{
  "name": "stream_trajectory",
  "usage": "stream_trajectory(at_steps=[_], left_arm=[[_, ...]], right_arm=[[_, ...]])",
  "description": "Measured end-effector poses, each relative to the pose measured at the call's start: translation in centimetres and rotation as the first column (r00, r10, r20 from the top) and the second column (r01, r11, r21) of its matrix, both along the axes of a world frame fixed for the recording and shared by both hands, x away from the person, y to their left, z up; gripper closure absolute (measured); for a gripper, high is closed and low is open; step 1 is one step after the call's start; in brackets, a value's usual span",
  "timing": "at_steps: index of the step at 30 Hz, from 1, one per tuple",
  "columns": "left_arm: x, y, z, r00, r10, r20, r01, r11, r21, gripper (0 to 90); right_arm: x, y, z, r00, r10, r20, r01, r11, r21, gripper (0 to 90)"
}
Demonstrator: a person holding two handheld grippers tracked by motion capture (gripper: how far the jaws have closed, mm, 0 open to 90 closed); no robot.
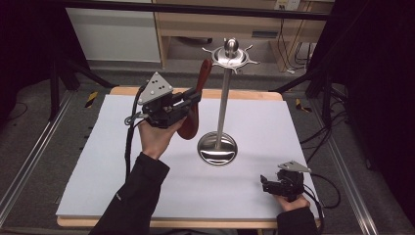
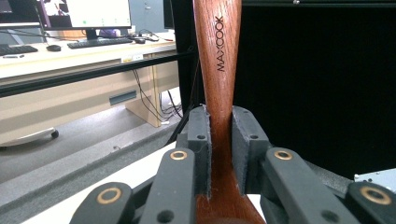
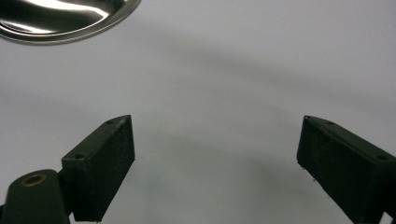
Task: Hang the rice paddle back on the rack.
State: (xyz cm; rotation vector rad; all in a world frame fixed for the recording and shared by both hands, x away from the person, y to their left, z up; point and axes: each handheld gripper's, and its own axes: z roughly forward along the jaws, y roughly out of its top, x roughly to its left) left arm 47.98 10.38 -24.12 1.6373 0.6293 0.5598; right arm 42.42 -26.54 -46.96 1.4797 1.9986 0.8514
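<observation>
High view: left hand-held gripper point(image 1: 188, 101) pinches a wooden spoon point(image 1: 195, 103) at the neck, handle up and bowl down, raised above the counter point(image 1: 98, 161) just left of the steel utensil stand point(image 1: 223, 98). Left gripper view: pads point(image 2: 201, 140) clamp the narrow neck of the handle from both sides.

Right hand-held gripper point(image 1: 266, 185) rests low at the near right of the counter, jaws spread, nothing between them.

Risks, judged: the smooth, tapering handle may pivot or slip in the pads; the handle tip or bowl may knock the stand's hooked crown point(image 1: 231, 55) and tip the unsteadied stand.
</observation>
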Motion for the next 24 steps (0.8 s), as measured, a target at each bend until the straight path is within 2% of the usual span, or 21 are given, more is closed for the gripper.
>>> stream_trajectory(at_steps=[13,24], left_arm=[[0.5,-0.5,-0.2,1.0,0.004,0.003,-0.004,1.0,-0.008,78.1],[1.0,-1.2,-0.5,0.9999,0.013,0.005,-0.014,0.9999,0.006,78.0]], right_arm=[[0.0,0.0,0.0,1.0,0.0,0.0,0.0,1.0,-0.001,11.6],[0.0,0.1,0.0,1.0,0.001,-0.002,-0.001,1.0,0.001,11.6]])
